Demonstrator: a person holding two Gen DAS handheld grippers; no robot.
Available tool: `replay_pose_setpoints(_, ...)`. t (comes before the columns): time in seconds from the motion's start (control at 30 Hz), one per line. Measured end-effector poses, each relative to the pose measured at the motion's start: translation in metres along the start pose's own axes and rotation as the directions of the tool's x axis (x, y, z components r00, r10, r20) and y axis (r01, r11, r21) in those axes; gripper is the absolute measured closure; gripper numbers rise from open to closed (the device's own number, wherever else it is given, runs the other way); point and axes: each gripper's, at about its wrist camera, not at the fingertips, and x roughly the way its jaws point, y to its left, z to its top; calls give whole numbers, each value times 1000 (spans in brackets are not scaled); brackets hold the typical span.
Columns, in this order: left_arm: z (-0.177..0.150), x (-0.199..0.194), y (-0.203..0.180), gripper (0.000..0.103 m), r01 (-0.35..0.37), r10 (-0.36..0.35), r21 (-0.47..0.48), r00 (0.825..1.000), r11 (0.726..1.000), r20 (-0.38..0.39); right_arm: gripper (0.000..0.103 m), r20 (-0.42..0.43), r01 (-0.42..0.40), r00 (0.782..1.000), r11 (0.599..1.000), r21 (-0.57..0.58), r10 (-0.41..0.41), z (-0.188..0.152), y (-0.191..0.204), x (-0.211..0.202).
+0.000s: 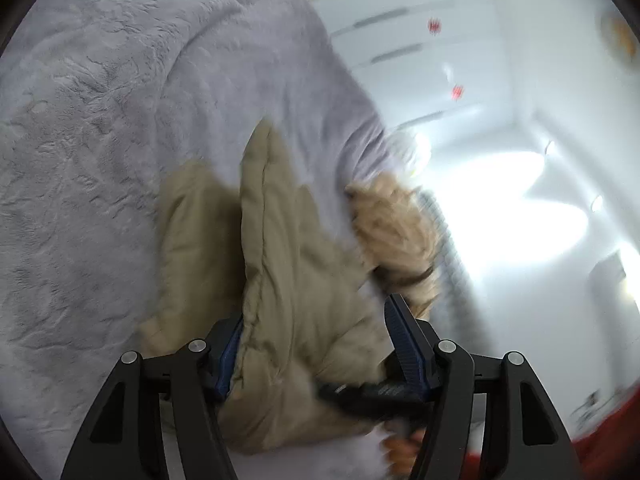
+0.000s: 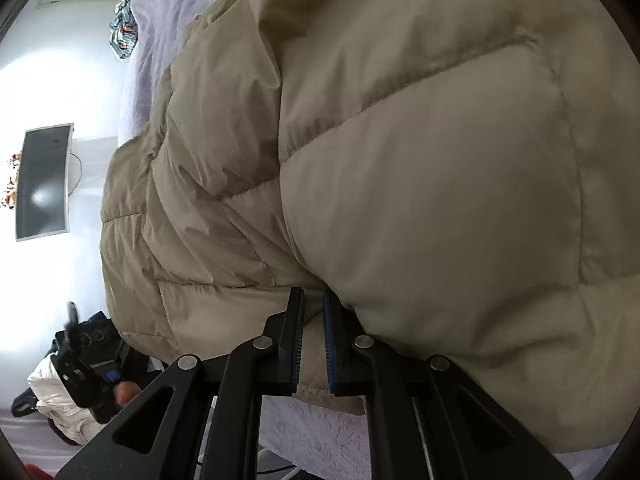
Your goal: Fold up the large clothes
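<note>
A beige quilted puffer jacket [image 2: 400,160] lies on a bed covered by a lilac fleece blanket [image 1: 100,120]. In the left wrist view a fold of the jacket [image 1: 288,280] with its tan fur trim [image 1: 396,232] sits between the wide-apart jaws of my left gripper [image 1: 316,324]; the jaws do not pinch it. The view is blurred. In the right wrist view my right gripper [image 2: 314,304] has its jaws nearly together on the jacket's lower edge, with the padded fabric bulging over the right finger [image 2: 330,344].
White cabinets with drawers [image 1: 420,40] stand beyond the bed edge. A wall-mounted screen [image 2: 42,182] is at the left of the right wrist view. A patterned cloth [image 2: 124,32] lies at the far bed end. The other gripper and a white garment [image 2: 60,396] show low left.
</note>
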Motion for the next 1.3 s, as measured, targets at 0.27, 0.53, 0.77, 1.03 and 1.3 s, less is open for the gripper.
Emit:
replay_pose_setpoints(0.27, 22, -51, 3, 37, -347, 347, 87, 938, 934, 22, 90, 51, 129, 991, 982, -135, -123, -2, 65, -8)
replay_pose_setpoints(0.53, 21, 35, -51, 37, -328, 360, 259, 929, 909, -88, 90, 188, 267, 954, 946, -183, -233, 9, 90, -31)
replay_pose_setpoints(0.77, 12, 77, -11, 37, -469, 523, 262, 830, 843, -195, 90, 134, 224, 969, 966, -131, -207, 17, 69, -14)
replay_pose_setpoints(1.03, 21, 77, -33, 37, -534, 603, 304, 768, 789, -216, 90, 151, 248, 961, 962, -114, -230, 9, 65, -27)
replay_pose_setpoints(1.3, 34, 79, -68, 26, -608, 698, 375, 691, 700, -185, 84, 166, 274, 951, 959, -72, -259, -14, 59, -46)
